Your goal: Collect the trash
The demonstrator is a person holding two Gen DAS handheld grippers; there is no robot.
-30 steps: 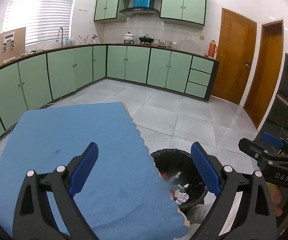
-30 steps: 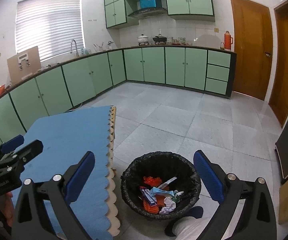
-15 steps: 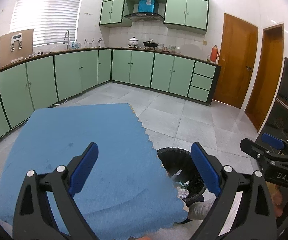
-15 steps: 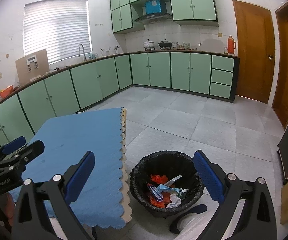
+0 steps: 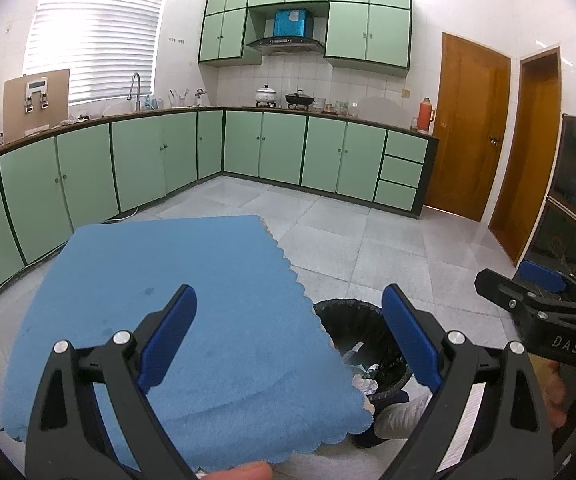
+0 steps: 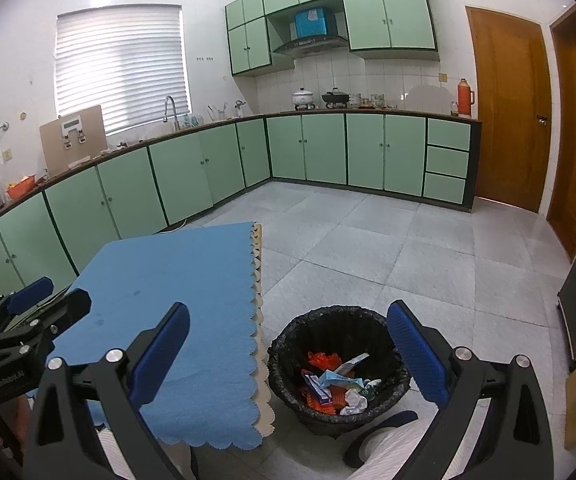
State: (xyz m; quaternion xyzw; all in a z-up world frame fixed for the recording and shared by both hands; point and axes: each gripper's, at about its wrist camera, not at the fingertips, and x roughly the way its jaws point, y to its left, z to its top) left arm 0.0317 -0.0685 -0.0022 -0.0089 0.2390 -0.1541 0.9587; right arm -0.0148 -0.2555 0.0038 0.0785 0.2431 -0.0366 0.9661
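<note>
Nearest the left wrist camera, the left hand-held gripper (image 5: 288, 340) stands with its blue-padded fingers spread wide, nothing between them, held above the near part of the bench (image 5: 176, 304). The right hand-held gripper (image 6: 288, 354) is likewise spread and empty, its fingers framing the gap between the bench edge and the bin. Each unit appears in the other's view: the right one at the right margin of the left view, the left one at the lower left of the right view. The bench carries a blue cloth (image 6: 176, 300) with a scalloped edge, over a cream under-layer that shows along the right side. A faint dark spot marks the cloth near its middle. Just beside the bench's right edge, on the tiled floor (image 6: 368, 248), stands a round bin (image 6: 338, 364) lined with a black bag. The trash (image 6: 334, 384) lies inside it: orange wrappers, a light blue packet, crumpled white paper and a pale strip, heaped toward the near side. The person's dark shoe (image 6: 380, 424) and light trouser leg show just in front of the bin. Farther off, green base cabinets (image 6: 308, 148) run along two walls under a dark worktop, with a tap (image 6: 170, 108) below the blinded window (image 6: 122, 62), pots on the hob, a red flask (image 6: 464, 96) at the worktop's right end, and wooden doors (image 6: 508, 108) beyond.
</note>
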